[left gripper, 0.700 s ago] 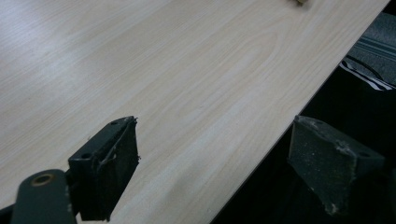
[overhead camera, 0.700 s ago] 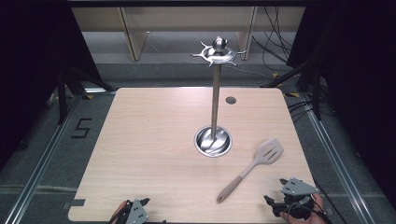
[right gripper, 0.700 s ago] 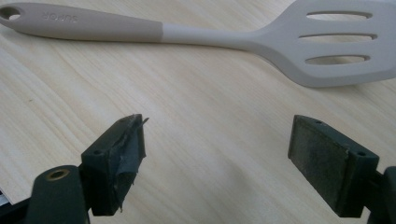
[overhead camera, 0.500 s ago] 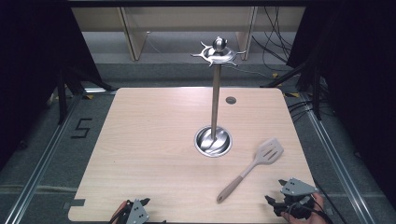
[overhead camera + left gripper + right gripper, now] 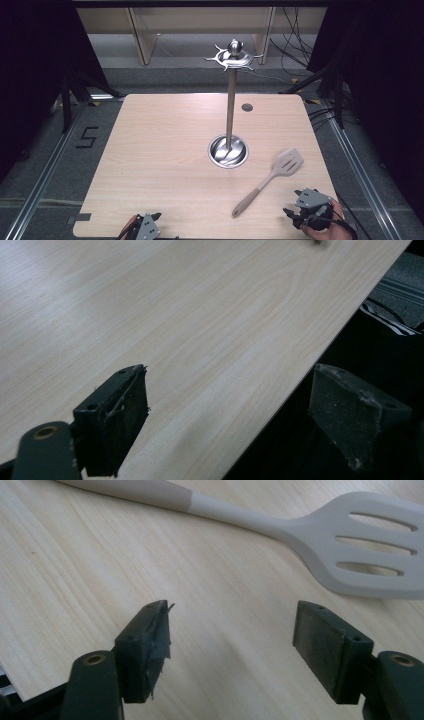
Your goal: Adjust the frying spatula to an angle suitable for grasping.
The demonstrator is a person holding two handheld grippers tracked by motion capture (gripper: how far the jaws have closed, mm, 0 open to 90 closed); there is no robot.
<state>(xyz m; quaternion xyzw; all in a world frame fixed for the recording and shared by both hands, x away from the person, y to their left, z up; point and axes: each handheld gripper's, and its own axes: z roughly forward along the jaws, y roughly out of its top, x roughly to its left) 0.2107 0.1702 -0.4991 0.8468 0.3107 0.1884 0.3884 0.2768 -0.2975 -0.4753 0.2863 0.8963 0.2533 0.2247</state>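
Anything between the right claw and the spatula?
Nothing visible. The right claw is open over bare table, and the spatula lies just ahead of it, untouched. The stand is farther back, off that path.

Since the earlier pictures, nothing on the table has moved that I can see; my right gripper (image 5: 296, 216) has perhaps shifted very slightly.

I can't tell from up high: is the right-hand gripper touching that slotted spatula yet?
Apart. The right gripper view shows bare table between the right gripper and the spatula, jaws open.
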